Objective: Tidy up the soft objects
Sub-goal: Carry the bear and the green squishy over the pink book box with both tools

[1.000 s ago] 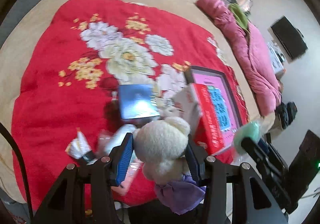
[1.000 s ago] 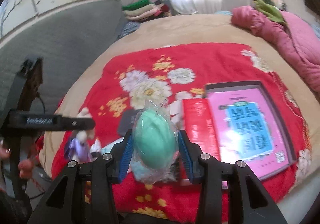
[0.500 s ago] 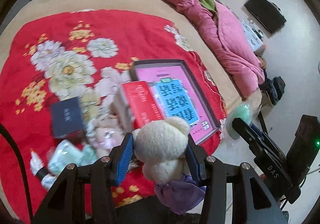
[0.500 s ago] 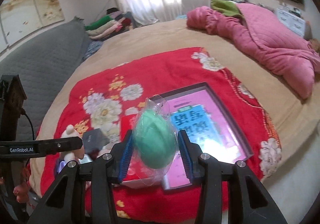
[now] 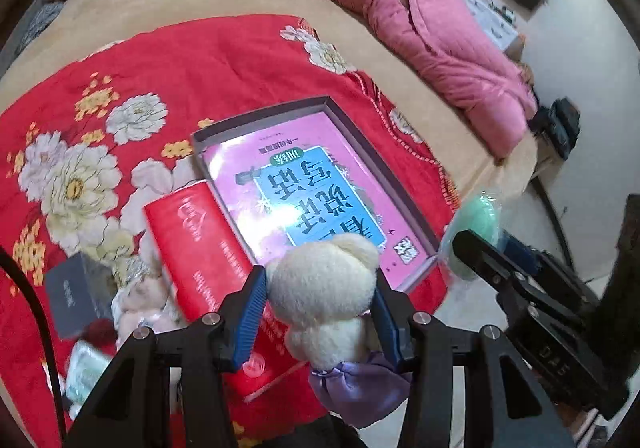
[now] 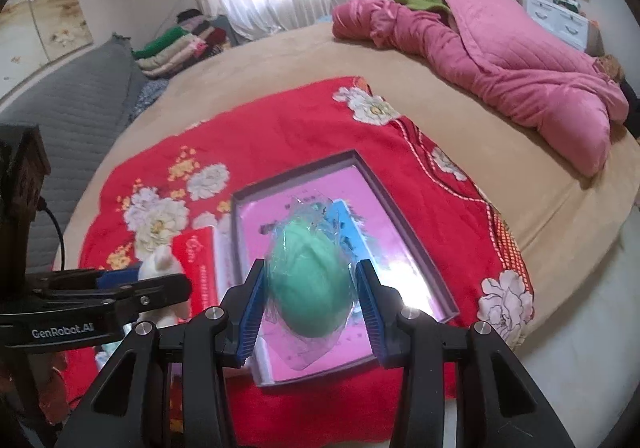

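My left gripper is shut on a cream plush bear with a purple skirt, held above the near edge of the red floral blanket. My right gripper is shut on a green soft egg in clear wrap, held over the shallow grey box that holds a pink book. The egg also shows in the left wrist view. The bear also shows in the right wrist view.
A red book leans beside the box. A dark small box, a pale plush and a wipes pack lie at the blanket's near left. A pink quilt lies at the bed's far right.
Both grippers have swung right with their loads. The grey box with the pink book has moved toward the centre of both views; the small items have slid to the left.
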The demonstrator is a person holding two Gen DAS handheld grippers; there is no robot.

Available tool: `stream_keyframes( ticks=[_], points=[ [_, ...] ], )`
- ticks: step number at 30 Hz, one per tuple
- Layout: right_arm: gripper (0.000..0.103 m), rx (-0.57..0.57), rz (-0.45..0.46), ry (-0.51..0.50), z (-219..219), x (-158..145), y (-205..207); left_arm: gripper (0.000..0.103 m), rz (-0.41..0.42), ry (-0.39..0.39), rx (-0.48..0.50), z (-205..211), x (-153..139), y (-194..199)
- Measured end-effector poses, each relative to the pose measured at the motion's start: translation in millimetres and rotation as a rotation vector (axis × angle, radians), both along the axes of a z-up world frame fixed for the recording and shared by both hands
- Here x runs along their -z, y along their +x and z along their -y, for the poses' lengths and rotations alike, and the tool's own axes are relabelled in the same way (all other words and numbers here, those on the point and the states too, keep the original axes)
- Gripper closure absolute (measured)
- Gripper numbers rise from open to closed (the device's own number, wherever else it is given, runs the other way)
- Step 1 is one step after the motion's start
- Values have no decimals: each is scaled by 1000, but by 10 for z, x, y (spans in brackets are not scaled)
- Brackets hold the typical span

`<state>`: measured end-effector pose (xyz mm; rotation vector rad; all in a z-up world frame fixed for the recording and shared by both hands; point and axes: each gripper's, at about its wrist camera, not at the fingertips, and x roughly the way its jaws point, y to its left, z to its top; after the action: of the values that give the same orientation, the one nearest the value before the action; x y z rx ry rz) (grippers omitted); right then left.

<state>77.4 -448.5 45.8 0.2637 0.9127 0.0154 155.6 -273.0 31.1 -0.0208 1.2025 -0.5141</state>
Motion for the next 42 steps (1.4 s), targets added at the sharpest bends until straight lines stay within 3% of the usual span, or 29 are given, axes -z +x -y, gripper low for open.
stream_keyframes(
  ticks=[15,27,42],
  points=[
    [58,8,-170,-78,237,781,218,53,-83,105,51,557,644,278],
    [58,-27,-231,-147,227,1168,399,52,-154,143,76,695,927,339],
    [53,-25,-242,-157,268,1276,408,52,-164,190,96,766,1063,351]
  ],
)
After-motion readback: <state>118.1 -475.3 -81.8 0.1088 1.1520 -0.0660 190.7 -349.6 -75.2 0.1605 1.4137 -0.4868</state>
